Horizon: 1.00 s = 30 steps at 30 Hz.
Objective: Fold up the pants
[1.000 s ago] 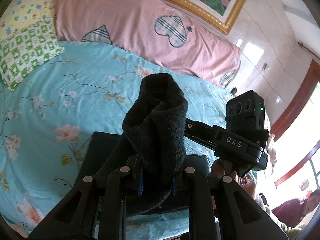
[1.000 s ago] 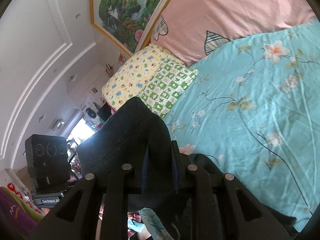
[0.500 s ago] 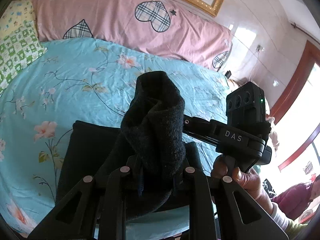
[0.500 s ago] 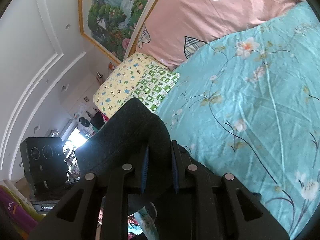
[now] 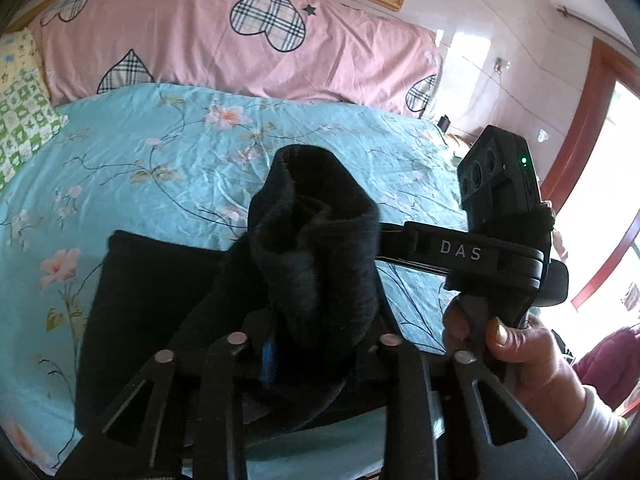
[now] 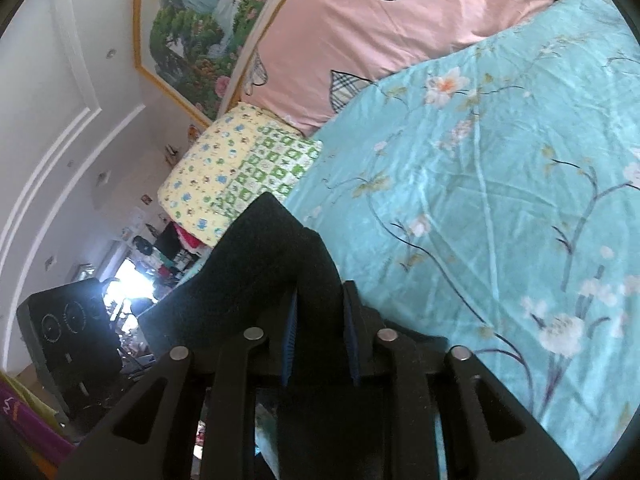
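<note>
The black fleece pants (image 5: 316,248) bunch up between the fingers of my left gripper (image 5: 316,360), which is shut on them. The rest of the pants (image 5: 152,300) lies flat on the turquoise floral bedsheet (image 5: 168,160) below. My right gripper (image 6: 318,344) is shut on another edge of the same pants (image 6: 264,268), held above the sheet (image 6: 500,200). The right gripper's body (image 5: 500,240) shows to the right in the left wrist view, held by a hand (image 5: 520,344).
A pink pillow with plaid hearts (image 5: 224,36) runs along the headboard. A yellow and green patterned pillow (image 6: 236,172) lies at the bed's left side. A framed landscape painting (image 6: 200,28) hangs above. A doorway with a red frame (image 5: 592,160) is to the right.
Both grippers have carried the pants edge forward over the bed toward the pink pillow. More of the lower pants layer now lies flat on the sheet. Both grips are unchanged.
</note>
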{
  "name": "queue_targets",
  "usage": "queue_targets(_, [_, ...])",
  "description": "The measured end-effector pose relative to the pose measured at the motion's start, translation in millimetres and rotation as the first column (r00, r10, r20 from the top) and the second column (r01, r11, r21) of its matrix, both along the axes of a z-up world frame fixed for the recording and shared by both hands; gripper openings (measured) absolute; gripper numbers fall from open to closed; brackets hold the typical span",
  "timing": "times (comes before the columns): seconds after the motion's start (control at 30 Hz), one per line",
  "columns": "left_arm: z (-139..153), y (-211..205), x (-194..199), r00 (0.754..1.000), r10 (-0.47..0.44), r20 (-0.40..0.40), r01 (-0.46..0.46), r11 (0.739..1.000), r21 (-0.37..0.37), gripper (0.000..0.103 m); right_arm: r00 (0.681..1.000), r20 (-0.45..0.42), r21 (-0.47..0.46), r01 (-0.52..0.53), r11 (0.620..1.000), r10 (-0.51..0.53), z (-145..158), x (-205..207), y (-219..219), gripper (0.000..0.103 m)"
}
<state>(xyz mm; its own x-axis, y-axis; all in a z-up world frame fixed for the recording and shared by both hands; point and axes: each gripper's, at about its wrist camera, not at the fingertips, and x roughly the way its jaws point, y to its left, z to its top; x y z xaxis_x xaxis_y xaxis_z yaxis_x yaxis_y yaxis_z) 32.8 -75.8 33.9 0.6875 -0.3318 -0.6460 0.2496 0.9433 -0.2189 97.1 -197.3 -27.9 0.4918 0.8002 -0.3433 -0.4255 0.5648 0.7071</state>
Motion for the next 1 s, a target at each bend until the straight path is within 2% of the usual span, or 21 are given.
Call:
queue_targets(0.07, [-3.0, -4.7, 0.4, 1.0, -0.025, 0.009, 0.025, 1.0, 0.002, 0.053, 0.999, -0.009, -0.033, 0.033, 0.999, -0.034, 0.3, -2.5, -6.5, 0.027])
queue_targets(0.23, [-6.7, -18.8, -4.6, 0.995, -0.099, 0.023, 0.099, 0.995, 0.021, 0.065, 0.99, -0.031, -0.051, 0.134, 0.99, -0.135, 3.7, -13.8, -32.8, 0.027])
queue_targets(0.27, [-7.2, -19.3, -6.3, 0.994, -0.111, 0.021, 0.111, 0.994, 0.014, 0.066, 0.987, -0.036, -0.047, 0.156, 0.987, -0.158, 4.1, -18.3, -39.9, 0.029])
queue_targets(0.33, [-7.6, -18.9, -9.9, 0.992, -0.126, 0.015, 0.126, 0.992, 0.004, 0.069, 0.979, -0.049, -0.044, 0.197, 0.98, -0.199, 3.9, -26.3, -49.8, 0.041])
queue_targets(0.4, [-6.5, -16.0, -14.0, 0.991, -0.137, 0.014, 0.137, 0.991, -0.006, 0.07, 0.969, -0.059, -0.047, 0.238, 0.97, -0.241, 4.6, -34.5, -56.9, 0.062])
queue_targets(0.7, [10.4, 12.8, -28.2, 0.991, -0.128, 0.032, 0.13, 0.989, -0.068, 0.078, 0.959, -0.048, -0.047, 0.276, 0.96, -0.278, 23.7, -58.8, -52.6, 0.081])
queue_targets(1.0, [17.0, 61.5, -24.8, 0.999, -0.017, 0.03, 0.02, 0.994, -0.104, 0.078, 0.963, -0.009, -0.128, 0.266, 0.955, -0.27, 39.1, -74.0, -24.3, 0.085])
